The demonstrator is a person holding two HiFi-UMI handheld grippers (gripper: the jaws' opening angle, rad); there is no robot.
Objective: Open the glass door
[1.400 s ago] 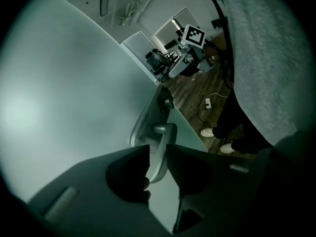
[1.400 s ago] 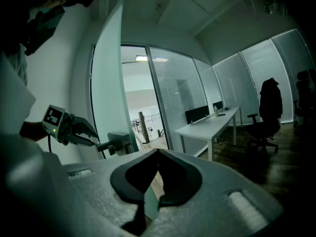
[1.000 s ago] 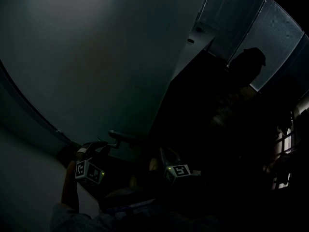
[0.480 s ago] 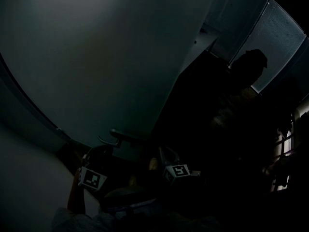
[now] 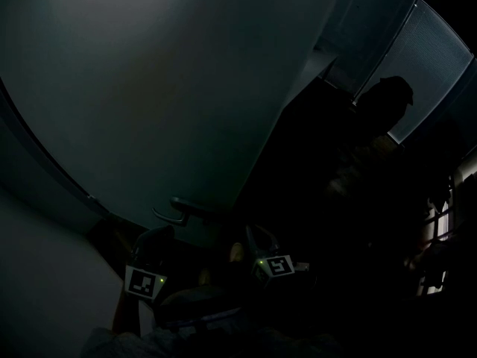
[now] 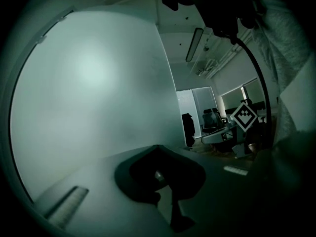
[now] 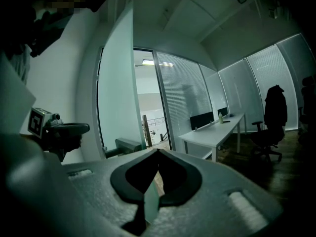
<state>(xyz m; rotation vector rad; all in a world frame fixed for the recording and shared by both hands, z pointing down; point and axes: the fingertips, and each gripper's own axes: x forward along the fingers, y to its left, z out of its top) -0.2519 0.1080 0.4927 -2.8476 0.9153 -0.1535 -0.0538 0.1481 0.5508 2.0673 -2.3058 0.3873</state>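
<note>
The room is dim. A frosted glass door point(image 5: 149, 88) fills the head view, with its lever handle point(image 5: 182, 209) low on it. My left gripper point(image 5: 153, 239) sits just below and left of the handle, apart from it, shut with nothing in it. In the left gripper view the jaws point(image 6: 158, 149) meet in front of the frosted pane point(image 6: 94, 83). My right gripper point(image 5: 257, 241) hangs to the right, shut and empty point(image 7: 158, 152). From its view the door point(image 7: 116, 83) stands ajar, with the handle point(image 7: 126, 144) and the left gripper point(image 7: 54, 130) to the left.
Beyond the doorway runs a glass wall with blinds point(image 7: 182, 93). A long white desk point(image 7: 217, 130) and an office chair under a dark hanging coat point(image 7: 274, 105) stand to the right. The coat's silhouette point(image 5: 387, 99) shows against the blinds in the head view.
The left gripper has drawn back from the handle's left end, down and toward me, and rolled so its marker cube faces the camera. The door's far edge sits slightly further right. The right gripper stayed put.
</note>
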